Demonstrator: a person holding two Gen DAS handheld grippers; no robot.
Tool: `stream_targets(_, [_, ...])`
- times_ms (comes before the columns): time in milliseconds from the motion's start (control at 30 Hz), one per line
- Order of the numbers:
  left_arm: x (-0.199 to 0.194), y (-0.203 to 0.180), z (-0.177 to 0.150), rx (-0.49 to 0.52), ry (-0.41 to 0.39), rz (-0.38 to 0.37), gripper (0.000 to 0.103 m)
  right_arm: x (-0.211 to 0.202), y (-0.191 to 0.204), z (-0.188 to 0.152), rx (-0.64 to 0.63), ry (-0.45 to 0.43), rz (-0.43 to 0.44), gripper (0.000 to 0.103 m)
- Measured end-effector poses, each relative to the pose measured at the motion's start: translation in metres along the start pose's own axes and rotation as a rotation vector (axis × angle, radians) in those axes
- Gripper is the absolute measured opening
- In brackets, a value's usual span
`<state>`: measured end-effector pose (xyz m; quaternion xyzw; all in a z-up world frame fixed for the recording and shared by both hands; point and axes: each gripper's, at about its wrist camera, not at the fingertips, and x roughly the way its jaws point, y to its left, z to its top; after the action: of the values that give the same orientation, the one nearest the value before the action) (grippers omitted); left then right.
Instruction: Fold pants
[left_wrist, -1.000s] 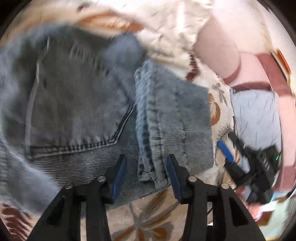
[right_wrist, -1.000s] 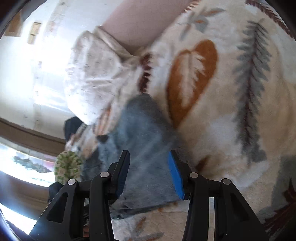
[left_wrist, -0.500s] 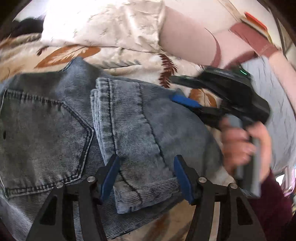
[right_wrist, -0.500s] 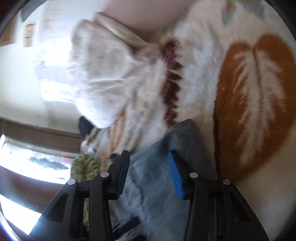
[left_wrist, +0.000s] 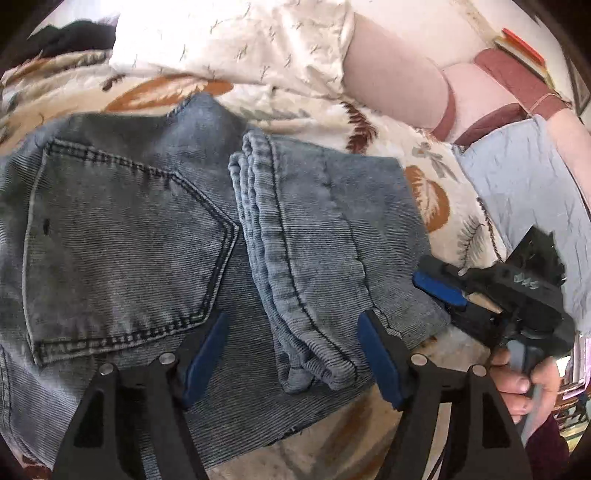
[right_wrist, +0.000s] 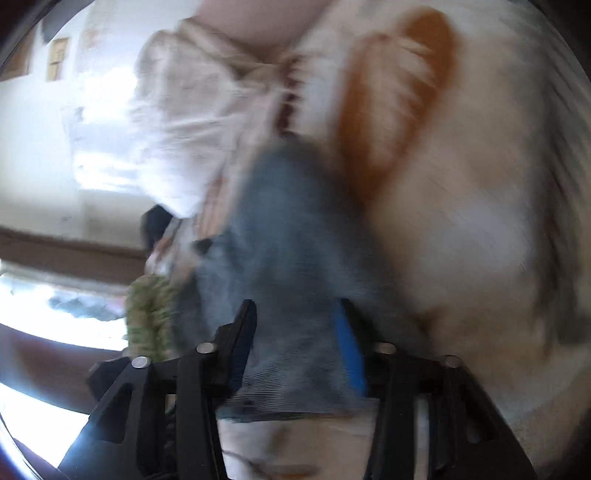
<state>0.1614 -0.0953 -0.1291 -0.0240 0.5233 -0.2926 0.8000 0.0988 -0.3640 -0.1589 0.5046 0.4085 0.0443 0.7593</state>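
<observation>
The jeans (left_wrist: 155, 236) lie on a leaf-print blanket (left_wrist: 424, 192), already folded in part: the leg ends (left_wrist: 314, 258) are doubled back over the seat, with the hems next to the back pocket (left_wrist: 122, 251).

The left claw (left_wrist: 291, 354) hovers over the near edge of the leg ends. Its jaws are opening, stand wide on either side of the cloth, and grip nothing.

The right claw (left_wrist: 439, 291) sits to the right of the left one, at the folded edge of the jeans. Its jaws are closing with denim between them, as the blurred right wrist view shows (right_wrist: 299, 343). Whether the pads already press is hard to tell.

This looks like the step between folds: one side let go, the other being taken up. The next move calls for a firm hold on all layers at the fold, then a lift across toward the pocket side without dragging the stack apart.
</observation>
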Motion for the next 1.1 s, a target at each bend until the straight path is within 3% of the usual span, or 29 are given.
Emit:
stream_targets(33, [-0.009, 0.0, -0.002, -0.012, 0.002, -0.013, 0.074, -0.003, -0.007, -0.004, 0.017, -0.02, 0.008, 0.019])
stream_targets(100, [-0.033, 0.004, -0.004, -0.026, -0.037, -0.073, 0.074, -0.012, -0.01, -0.009, 0.073, -0.008, 0.043, 0.03])
stream_targets(133, [-0.05, 0.008, -0.007, -0.016, -0.062, -0.061, 0.074, -0.02, -0.007, -0.014, 0.073, -0.021, 0.065, 0.038])
stream_targets(200, [-0.079, 0.023, -0.014, 0.002, -0.126, -0.001, 0.077, -0.035, 0.006, -0.026, 0.016, -0.059, 0.078, 0.038])
stream_targets(300, [-0.125, 0.066, -0.038, -0.042, -0.237, 0.15, 0.082, -0.044, 0.026, -0.051, -0.074, -0.056, 0.065, 0.038])
stream_targets(400, [-0.163, 0.123, -0.07, -0.205, -0.324, 0.256, 0.086, -0.035, 0.057, -0.071, -0.168, -0.036, 0.04, 0.038])
stream_targets(467, [-0.173, 0.151, -0.085, -0.309, -0.338, 0.285, 0.088, -0.017, 0.083, -0.08, -0.219, 0.003, 0.03, 0.038])
stream_targets(700, [-0.163, 0.2, -0.1, -0.466, -0.365, 0.233, 0.091, 0.066, 0.209, -0.113, -0.476, 0.143, -0.046, 0.038])
stream_targets(867, [-0.145, 0.204, -0.108, -0.473, -0.34, 0.164, 0.092, 0.13, 0.3, -0.138, -0.712, 0.229, -0.138, 0.042])
stream_targets(933, [-0.136, 0.207, -0.107, -0.482, -0.304, 0.138, 0.093, 0.162, 0.323, -0.148, -0.793, 0.271, -0.2, 0.045])
stream_targets(1100, [-0.141, 0.209, -0.102, -0.479, -0.368, 0.131, 0.094, 0.239, 0.348, -0.164, -0.888, 0.364, -0.311, 0.049])
